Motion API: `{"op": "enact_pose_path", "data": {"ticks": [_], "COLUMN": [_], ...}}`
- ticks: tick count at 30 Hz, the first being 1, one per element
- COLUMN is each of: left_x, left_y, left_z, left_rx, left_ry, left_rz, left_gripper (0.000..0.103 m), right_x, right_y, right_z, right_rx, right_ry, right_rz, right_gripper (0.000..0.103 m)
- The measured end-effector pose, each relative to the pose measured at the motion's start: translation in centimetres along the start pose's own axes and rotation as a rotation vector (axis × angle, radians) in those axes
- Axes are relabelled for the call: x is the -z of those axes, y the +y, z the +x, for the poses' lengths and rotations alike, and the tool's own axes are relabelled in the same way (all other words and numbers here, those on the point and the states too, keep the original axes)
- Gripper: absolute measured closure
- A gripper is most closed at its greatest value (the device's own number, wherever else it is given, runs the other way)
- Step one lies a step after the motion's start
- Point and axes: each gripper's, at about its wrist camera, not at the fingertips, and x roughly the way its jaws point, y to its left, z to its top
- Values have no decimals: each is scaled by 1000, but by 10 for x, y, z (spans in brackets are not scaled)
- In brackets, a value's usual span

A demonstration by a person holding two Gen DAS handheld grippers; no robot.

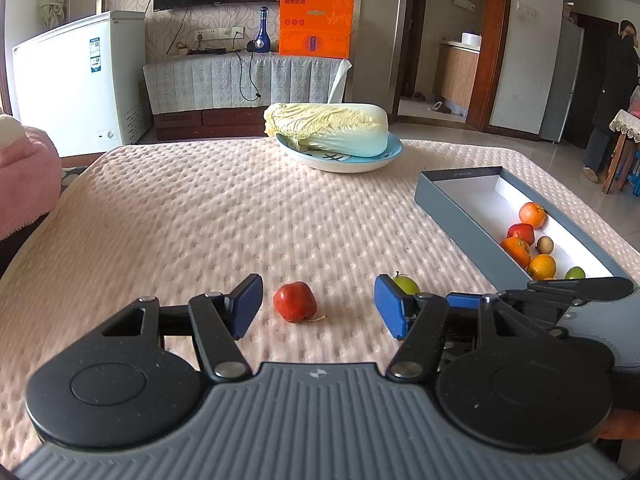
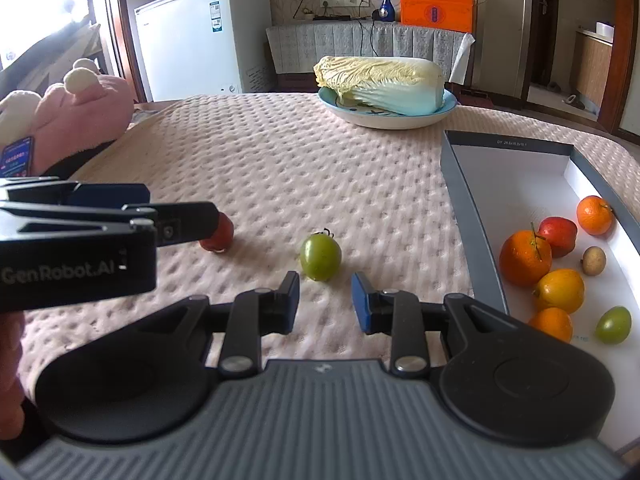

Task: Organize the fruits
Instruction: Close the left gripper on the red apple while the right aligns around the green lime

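the left tongs stand apart around the red fruit, low centre; close squarely on it. the right tongs, narrow and empty, sit near the green fruit. the box waits right.

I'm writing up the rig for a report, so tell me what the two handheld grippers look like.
Both match: the left gripper and right gripper each have a grey ribbed base, two round black discs, black link arms with silver pivot pins, and flat blue finger pads. Seen from the right camera, the left gripper's side carries white lettering reading GenRobot.AI. No cables or sleeves show.
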Motion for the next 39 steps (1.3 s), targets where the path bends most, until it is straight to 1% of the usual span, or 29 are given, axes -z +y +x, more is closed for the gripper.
{"op": "enact_pose_path", "data": {"ticks": [13, 20, 26, 31, 39], "left_x": [1, 0, 0, 1, -2], "left_y": [1, 0, -3, 1, 11], "left_z": [3, 8, 23, 36, 49], "left_rx": [-7, 25, 5, 3, 23], "left_ry": [5, 26, 77, 128, 150], "left_rz": [-8, -24, -6, -21, -61], "left_gripper": [36, 36, 36, 37, 39], "right_x": [1, 3, 3, 1, -2], "right_y": [-20, -31, -25, -17, -7], "right_z": [-17, -24, -23, -18, -1], "right_rx": [-6, -15, -36, -52, -52], "right_ry": [-37, -49, -55, -57, -31], "right_rz": [28, 39, 22, 4, -14], "right_gripper": [71, 71, 71, 71, 71]}}
